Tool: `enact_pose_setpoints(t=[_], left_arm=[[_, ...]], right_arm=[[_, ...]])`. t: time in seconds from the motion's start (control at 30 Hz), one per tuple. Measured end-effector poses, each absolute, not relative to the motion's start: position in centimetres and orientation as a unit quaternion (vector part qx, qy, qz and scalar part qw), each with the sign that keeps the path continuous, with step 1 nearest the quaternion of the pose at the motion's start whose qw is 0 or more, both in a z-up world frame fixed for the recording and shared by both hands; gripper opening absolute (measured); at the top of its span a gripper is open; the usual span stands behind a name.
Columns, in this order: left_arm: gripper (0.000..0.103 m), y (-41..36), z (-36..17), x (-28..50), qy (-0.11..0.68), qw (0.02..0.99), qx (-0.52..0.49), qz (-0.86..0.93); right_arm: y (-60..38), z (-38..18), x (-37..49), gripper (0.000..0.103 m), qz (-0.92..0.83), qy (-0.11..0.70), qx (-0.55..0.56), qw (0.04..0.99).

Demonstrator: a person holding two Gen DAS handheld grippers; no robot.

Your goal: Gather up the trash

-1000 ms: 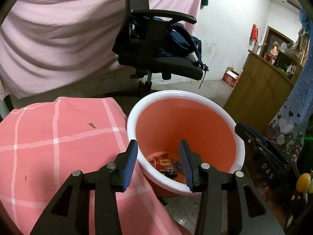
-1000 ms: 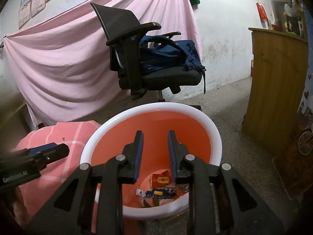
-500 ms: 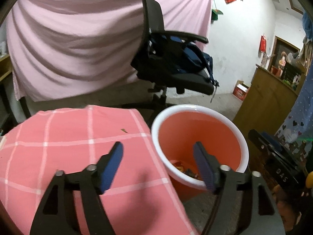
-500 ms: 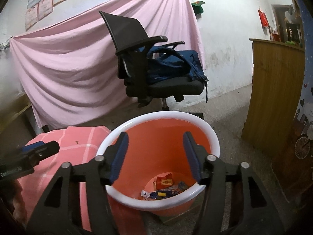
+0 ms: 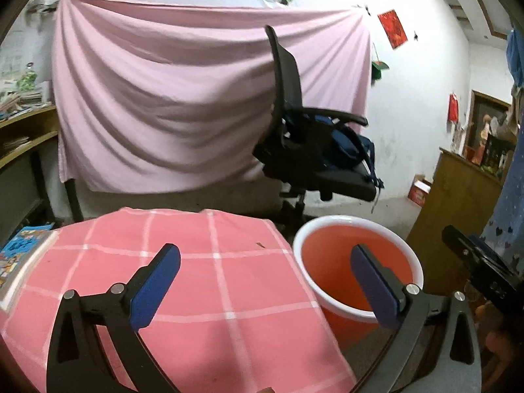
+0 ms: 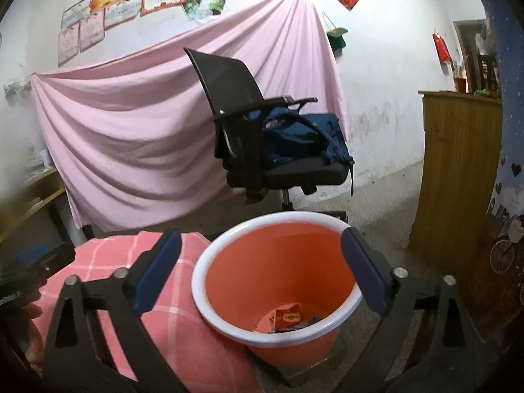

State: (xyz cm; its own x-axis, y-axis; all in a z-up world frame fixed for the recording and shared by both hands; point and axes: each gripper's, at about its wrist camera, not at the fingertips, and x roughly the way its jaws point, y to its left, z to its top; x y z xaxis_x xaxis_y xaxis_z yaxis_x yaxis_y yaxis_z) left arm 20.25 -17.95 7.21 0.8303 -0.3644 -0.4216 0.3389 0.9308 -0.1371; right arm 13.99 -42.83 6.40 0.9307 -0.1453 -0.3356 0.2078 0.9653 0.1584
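Observation:
An orange bucket with a white rim [image 6: 278,281] [image 5: 357,262] stands on the floor beside a table under a pink checked cloth [image 5: 203,281] [image 6: 108,262]. Wrappers [image 6: 288,319] lie at its bottom, seen in the right wrist view. My right gripper [image 6: 260,270] hangs above the bucket, its jaws opening wide with nothing between them. My left gripper [image 5: 265,281] hovers over the cloth's right edge and the bucket's rim, its jaws also opening wide and empty. The other gripper shows at the picture edge in each view [image 5: 475,262] [image 6: 36,268].
A black office chair [image 5: 311,150] [image 6: 262,144] with a blue backpack [image 6: 301,134] stands behind the bucket before a pink hanging sheet [image 5: 180,104]. A wooden cabinet [image 6: 458,170] [image 5: 458,209] is at the right. Shelves [image 5: 19,137] and a colourful book [image 5: 19,255] lie left.
Both grippers opened from nearly shut to wide and rose back from the bucket. The left view swung left, so the bucket sits further right and more of the cloth shows.

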Motion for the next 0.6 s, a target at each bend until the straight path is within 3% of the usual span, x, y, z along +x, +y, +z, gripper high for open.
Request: enact_pose_setpoints(t=[0.6], left_arm=[[0.102,-10.1,8.1,11.3,0.185,0.972,-0.031,-0.145]], right_arm=[[-35.5,9.2,5.1,0.103,-0.068,0.120,0.057,0.989]])
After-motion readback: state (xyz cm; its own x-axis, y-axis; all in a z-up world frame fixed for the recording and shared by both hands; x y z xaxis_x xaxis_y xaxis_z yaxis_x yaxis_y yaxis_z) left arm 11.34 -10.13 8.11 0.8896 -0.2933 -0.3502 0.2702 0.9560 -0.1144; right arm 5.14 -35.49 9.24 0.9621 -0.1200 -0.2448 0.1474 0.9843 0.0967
